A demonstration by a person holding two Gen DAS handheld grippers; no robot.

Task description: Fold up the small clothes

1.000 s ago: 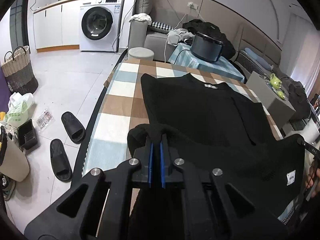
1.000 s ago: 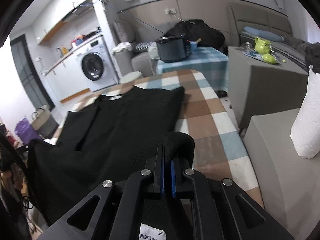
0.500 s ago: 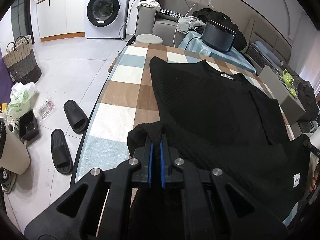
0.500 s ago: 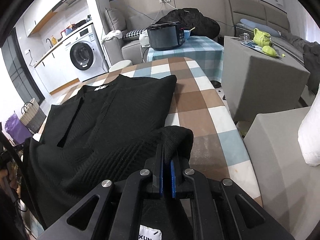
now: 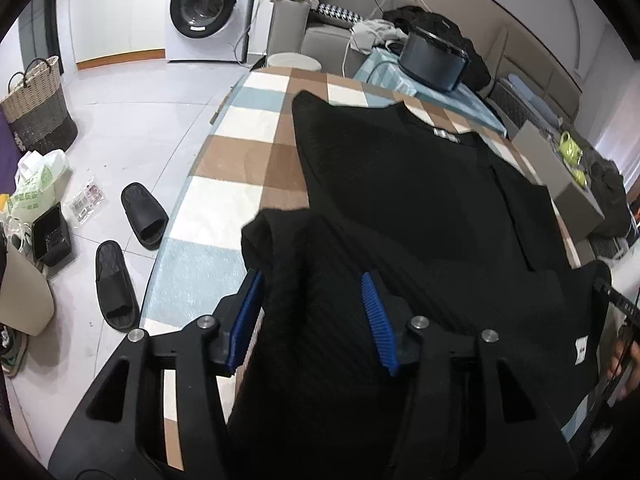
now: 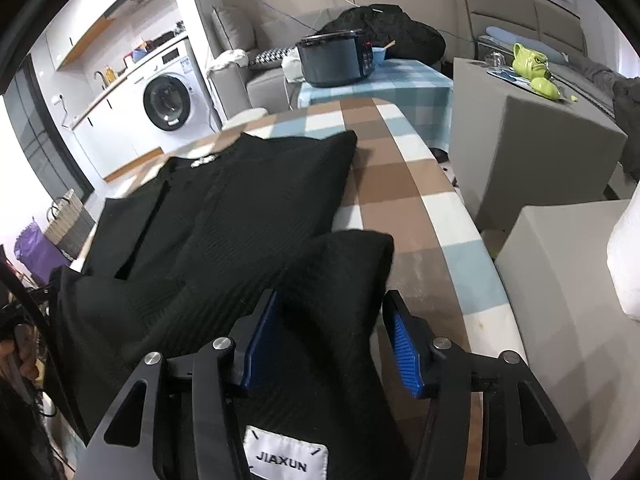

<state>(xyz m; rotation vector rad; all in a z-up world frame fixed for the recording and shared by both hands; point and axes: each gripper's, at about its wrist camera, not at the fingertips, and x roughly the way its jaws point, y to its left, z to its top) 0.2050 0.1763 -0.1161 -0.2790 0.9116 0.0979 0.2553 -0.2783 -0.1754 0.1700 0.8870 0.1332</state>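
Left wrist view: the left gripper (image 5: 316, 304) stands with its blue pads (image 5: 376, 316) apart, having just opened, and a corner of the black knit top (image 5: 420, 208) lies loose between them, touched by neither pad as far as the picture shows. The top is spread over a checked table (image 5: 236, 160), its neck label toward the far end and its near hem doubled back over the body. A white tag (image 5: 581, 350) sits on the folded edge at right, beside a hand (image 5: 624, 364) at the frame's margin. On the floor left of the table lie two black slippers (image 5: 132, 252), a woven basket (image 5: 38, 108) and a washing machine (image 5: 204, 8) against the far wall. A dark cooker (image 5: 432, 60) rests on a second, blue-checked table behind.

Right wrist view: the right gripper (image 6: 332, 340) likewise has its jaws parted after just opening, the other folded corner of the top (image 6: 240, 208) lying slack between the pads (image 6: 406, 356). A white label (image 6: 286, 458) reading JIAXUN shows on the cloth under the gripper. The top covers the left part of the table (image 6: 404, 184); bare checks run along its right edge. Grey blocks (image 6: 532, 148) stand right of the table, one bearing a green jug (image 6: 530, 56).
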